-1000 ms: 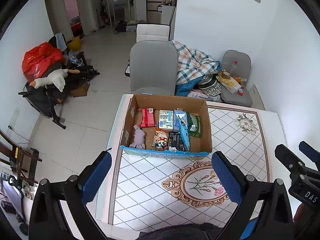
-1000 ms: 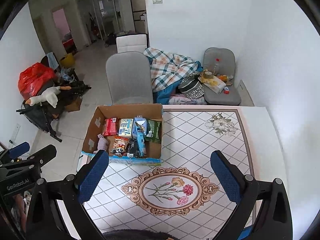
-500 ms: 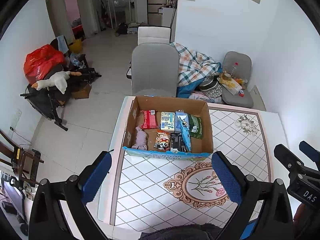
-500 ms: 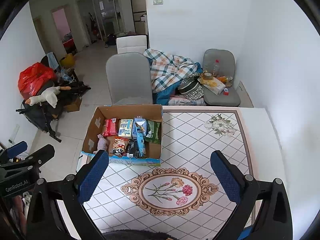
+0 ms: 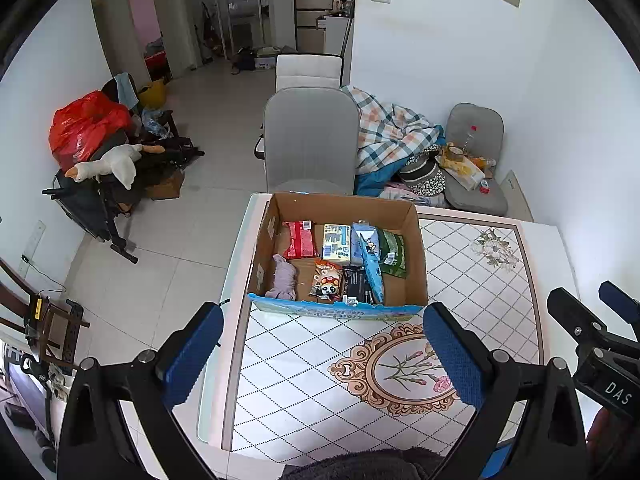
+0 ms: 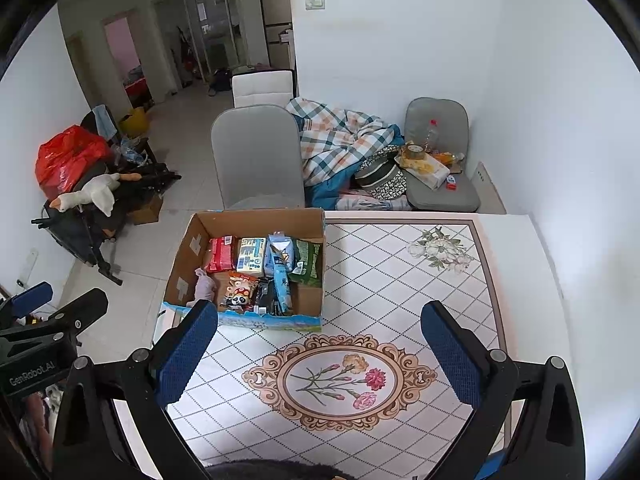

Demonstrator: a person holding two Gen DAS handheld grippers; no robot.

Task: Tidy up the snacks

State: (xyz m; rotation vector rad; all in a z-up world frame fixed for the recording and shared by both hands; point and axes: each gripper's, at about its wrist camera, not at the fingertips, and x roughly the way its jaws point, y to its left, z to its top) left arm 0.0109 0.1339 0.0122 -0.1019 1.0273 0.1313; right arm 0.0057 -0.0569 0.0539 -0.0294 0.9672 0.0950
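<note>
An open cardboard box (image 5: 416, 240) (image 6: 180, 268) stands at the table's far left corner, holding several snacks: a red pack (image 5: 299, 239), a white-and-blue carton (image 5: 337, 242), a blue pouch (image 5: 370, 264), a green bag (image 5: 393, 247), a panda pack (image 5: 327, 280) and a pink cloth (image 5: 284, 280). My left gripper (image 5: 322, 354) hovers open above the table, just short of the box's front wall. My right gripper (image 6: 320, 354) is open too, over the floral medallion (image 6: 340, 380), right of the box. Both are empty.
The table (image 6: 520, 280) carries a diamond-patterned cloth with a flower print (image 6: 440, 252). A grey chair (image 5: 310, 140) stands behind the box. Beyond it lie a plaid blanket (image 5: 392, 132), a cluttered seat (image 5: 474, 176) and, at left, a stroller with a toy goose (image 5: 108, 166).
Both grippers have drifted slightly; the box sits a touch further right in the left wrist view. Both stay open and empty.
</note>
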